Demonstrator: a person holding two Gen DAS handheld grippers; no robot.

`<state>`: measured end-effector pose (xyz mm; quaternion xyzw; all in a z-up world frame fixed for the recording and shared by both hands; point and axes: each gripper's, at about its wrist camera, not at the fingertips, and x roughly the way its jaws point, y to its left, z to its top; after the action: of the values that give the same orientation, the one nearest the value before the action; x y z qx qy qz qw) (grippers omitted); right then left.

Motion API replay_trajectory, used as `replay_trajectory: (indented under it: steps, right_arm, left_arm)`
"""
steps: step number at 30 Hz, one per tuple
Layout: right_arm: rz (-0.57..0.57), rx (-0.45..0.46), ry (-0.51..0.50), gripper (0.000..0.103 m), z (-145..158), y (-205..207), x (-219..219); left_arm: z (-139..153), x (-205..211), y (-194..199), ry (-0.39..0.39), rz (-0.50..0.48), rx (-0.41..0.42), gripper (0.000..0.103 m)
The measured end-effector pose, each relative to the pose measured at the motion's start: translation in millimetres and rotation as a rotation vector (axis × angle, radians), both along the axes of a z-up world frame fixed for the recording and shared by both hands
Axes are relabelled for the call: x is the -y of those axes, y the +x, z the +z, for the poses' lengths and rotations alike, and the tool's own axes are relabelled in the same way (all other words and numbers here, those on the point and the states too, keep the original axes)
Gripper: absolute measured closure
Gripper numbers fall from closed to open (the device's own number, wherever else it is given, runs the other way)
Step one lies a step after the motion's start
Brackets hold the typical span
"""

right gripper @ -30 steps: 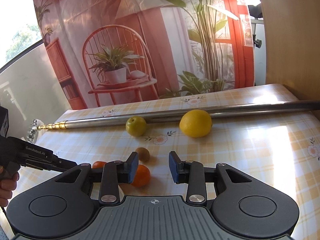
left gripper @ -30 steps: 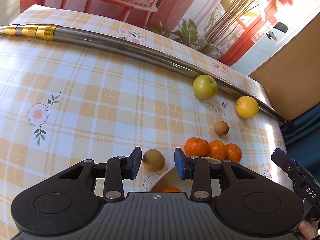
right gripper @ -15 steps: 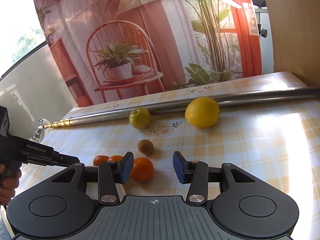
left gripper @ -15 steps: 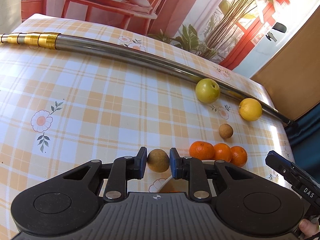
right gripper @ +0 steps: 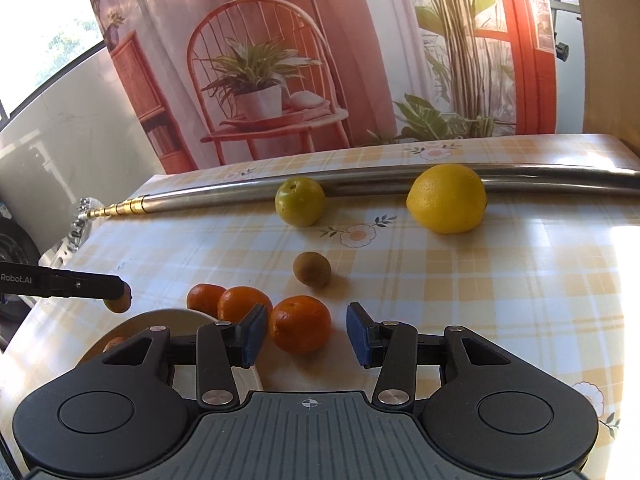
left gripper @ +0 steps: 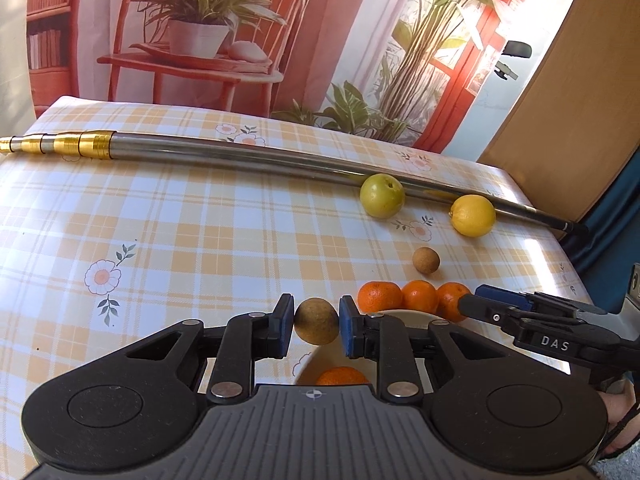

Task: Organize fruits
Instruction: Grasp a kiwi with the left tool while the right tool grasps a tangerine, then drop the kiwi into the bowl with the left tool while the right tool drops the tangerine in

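The left gripper [left gripper: 316,323] jaws are clamping a brown fruit [left gripper: 316,321] above the bowl [left gripper: 306,366], ready for dropping; the right gripper [right gripper: 306,334] jaws are standing apart, bracketing a tangerine [right gripper: 300,330] on the worktop [right gripper: 500,280].

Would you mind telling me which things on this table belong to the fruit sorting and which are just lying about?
Job:
- brown fruit held in the left claw
- second brown fruit
- three tangerines by the open right claw
- green fruit
- lemon
- bowl with a tangerine inside

Lying about:
- metal pole
- tablecloth
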<state>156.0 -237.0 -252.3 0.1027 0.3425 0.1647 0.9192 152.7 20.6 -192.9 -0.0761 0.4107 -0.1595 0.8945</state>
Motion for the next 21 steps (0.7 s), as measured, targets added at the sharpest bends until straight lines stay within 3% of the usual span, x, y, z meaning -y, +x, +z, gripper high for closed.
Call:
replay_trajectory:
  steps: [13,21]
  right_arm:
    - [-0.007,-0.024,0.015,0.068,-12,6,-6]
    - [-0.042,0.01,0.014,0.069,-4,-8,-1]
  left_arm:
    - [-2,-8,-37,0.015,-0.05,0.031,0.077]
    - [1,-9,-52,0.017,-0.061,0.046,0.077]
